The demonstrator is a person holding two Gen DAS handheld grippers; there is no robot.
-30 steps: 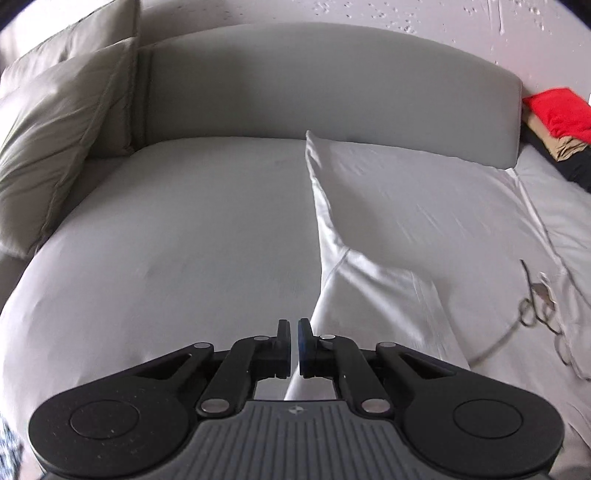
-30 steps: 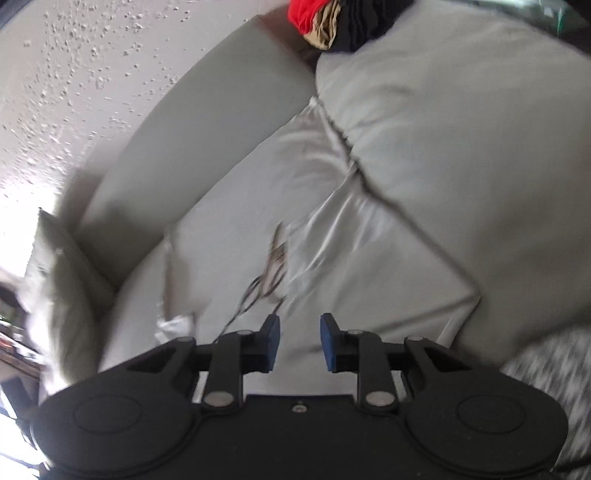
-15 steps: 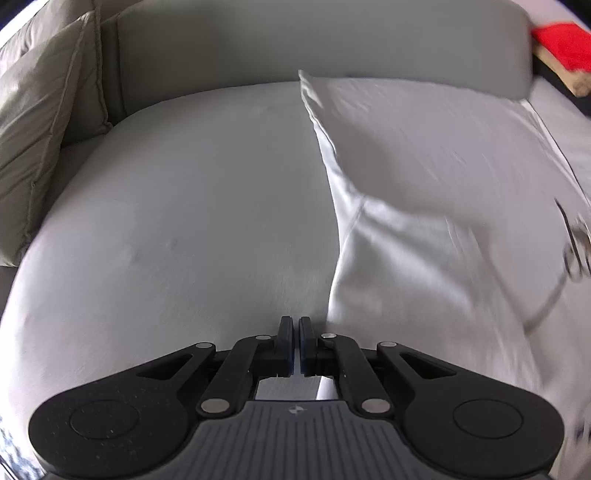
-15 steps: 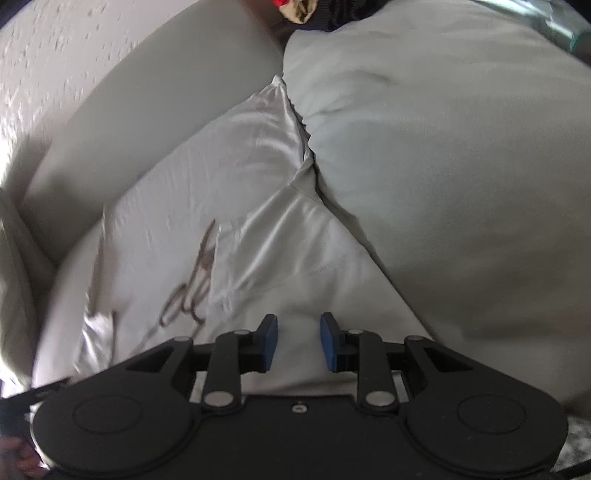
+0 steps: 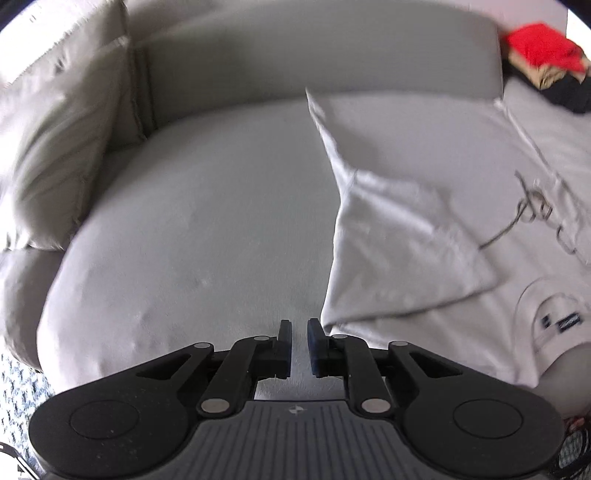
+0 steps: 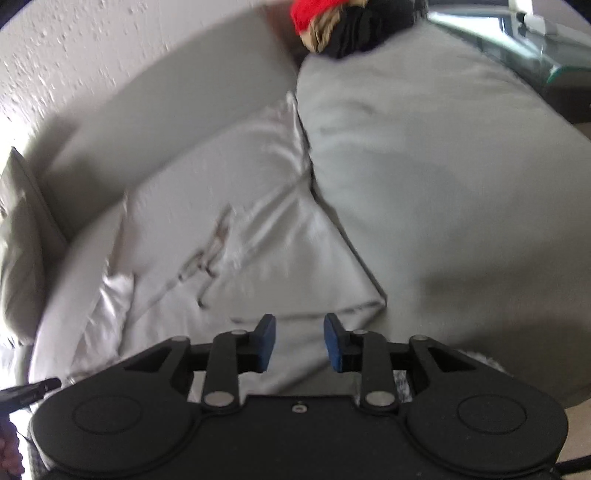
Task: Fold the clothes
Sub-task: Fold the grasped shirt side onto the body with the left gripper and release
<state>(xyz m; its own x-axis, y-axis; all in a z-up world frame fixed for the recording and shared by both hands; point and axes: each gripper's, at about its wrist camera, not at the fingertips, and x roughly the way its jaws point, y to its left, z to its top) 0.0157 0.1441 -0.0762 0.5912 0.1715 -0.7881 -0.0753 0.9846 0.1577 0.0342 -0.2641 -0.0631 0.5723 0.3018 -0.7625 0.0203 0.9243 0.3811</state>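
Observation:
A white T-shirt (image 5: 436, 206) with a dark scribble print lies flat on a grey sofa seat (image 5: 207, 229), its left sleeve folded in over the body. My left gripper (image 5: 299, 334) is slightly open and empty, just left of the shirt's near left edge. In the right wrist view the shirt (image 6: 236, 229) lies ahead, both sides folded in. My right gripper (image 6: 299, 334) is open and empty over the shirt's near edge.
A pile of red, tan and black clothes (image 5: 546, 70) sits at the far right of the sofa, also in the right wrist view (image 6: 340, 26). A grey pillow (image 5: 55, 140) leans at the left. A glass table (image 6: 535, 48) stands beyond the right cushion.
My left gripper has opened a little and let go of the shirt's sleeve, which now lies folded on the body. Both grippers have drawn back toward the near edge.

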